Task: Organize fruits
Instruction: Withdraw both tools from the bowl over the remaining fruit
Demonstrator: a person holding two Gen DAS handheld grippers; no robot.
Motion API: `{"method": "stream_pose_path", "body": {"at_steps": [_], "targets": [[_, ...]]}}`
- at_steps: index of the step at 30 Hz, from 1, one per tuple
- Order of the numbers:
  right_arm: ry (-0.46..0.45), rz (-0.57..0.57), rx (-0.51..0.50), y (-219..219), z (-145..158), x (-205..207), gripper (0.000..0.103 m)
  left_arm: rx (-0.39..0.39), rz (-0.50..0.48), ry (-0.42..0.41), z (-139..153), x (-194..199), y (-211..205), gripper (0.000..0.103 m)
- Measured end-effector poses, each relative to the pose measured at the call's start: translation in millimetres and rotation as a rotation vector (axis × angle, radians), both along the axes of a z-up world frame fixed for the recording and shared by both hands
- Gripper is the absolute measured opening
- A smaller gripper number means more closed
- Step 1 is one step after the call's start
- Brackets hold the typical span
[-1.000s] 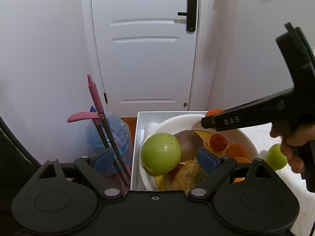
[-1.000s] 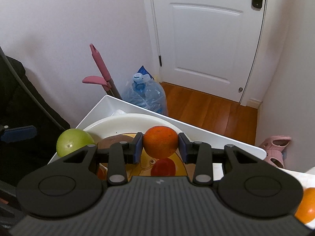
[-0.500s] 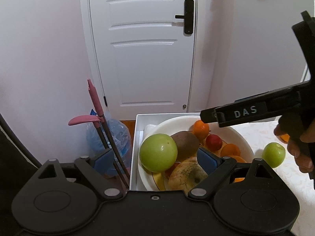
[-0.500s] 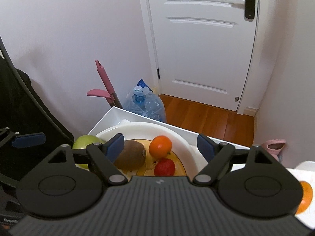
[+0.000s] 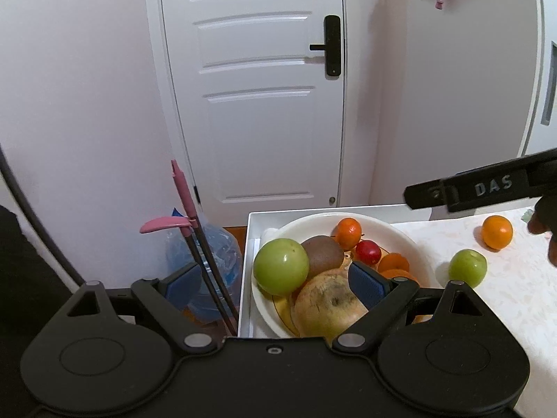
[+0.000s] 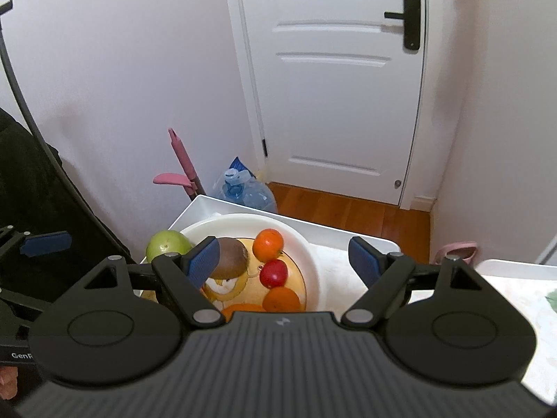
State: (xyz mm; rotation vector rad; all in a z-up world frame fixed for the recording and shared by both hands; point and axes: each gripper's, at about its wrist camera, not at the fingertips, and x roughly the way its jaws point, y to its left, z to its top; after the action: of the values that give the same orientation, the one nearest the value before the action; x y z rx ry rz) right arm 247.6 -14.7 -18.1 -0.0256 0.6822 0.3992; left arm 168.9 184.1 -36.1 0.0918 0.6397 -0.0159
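Fruit fills a white bowl (image 5: 410, 244) that sits in a white tray (image 5: 251, 244) at the end of the bench (image 5: 515, 299). In the bowl lie a large green apple (image 5: 281, 271), a brown kiwi (image 5: 322, 255), an orange tangerine (image 5: 346, 232) by the far rim, a small red fruit (image 5: 368, 251), more orange pieces (image 5: 393, 264) and a big yellowish, blotched fruit (image 5: 327, 306) at the near side. Out on the patterned bench top, well apart from the bowl, rest a smaller green apple (image 5: 467, 267) and another tangerine (image 5: 497, 232).

The left hand-held gripper (image 5: 275, 284) hangs over the near edge of the bowl with its jaws spread wide; the green apple lies between them, but the pads do not press on it. The right hand-held gripper (image 6: 285, 259) is above the bowl, released, its jaws having just been opening, with nothing gripped; the tangerine by the far rim lies free below it. From the left side its black finger (image 5: 470, 188) crosses above the bench, with part of a hand (image 5: 544, 223) behind it.

Beyond the tray stand a white door (image 5: 257, 104), a water jug (image 6: 247, 193) and a pink-handled tool (image 5: 182, 188).
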Motion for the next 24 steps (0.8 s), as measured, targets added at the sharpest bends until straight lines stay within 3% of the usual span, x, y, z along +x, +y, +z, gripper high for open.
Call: {"method": "stream_pose_path", "body": {"at_steps": [13, 24], "targets": [[-0.061, 0.076, 0.007, -54, 23, -61, 0.096, 0.027, 0.14, -0.01, 11, -74, -37, 0.094], [-0.067, 0.042, 0.007, -138, 20, -74, 0.096, 0.031, 0.123, -0.018, 12, -96, -111, 0.094]]}}
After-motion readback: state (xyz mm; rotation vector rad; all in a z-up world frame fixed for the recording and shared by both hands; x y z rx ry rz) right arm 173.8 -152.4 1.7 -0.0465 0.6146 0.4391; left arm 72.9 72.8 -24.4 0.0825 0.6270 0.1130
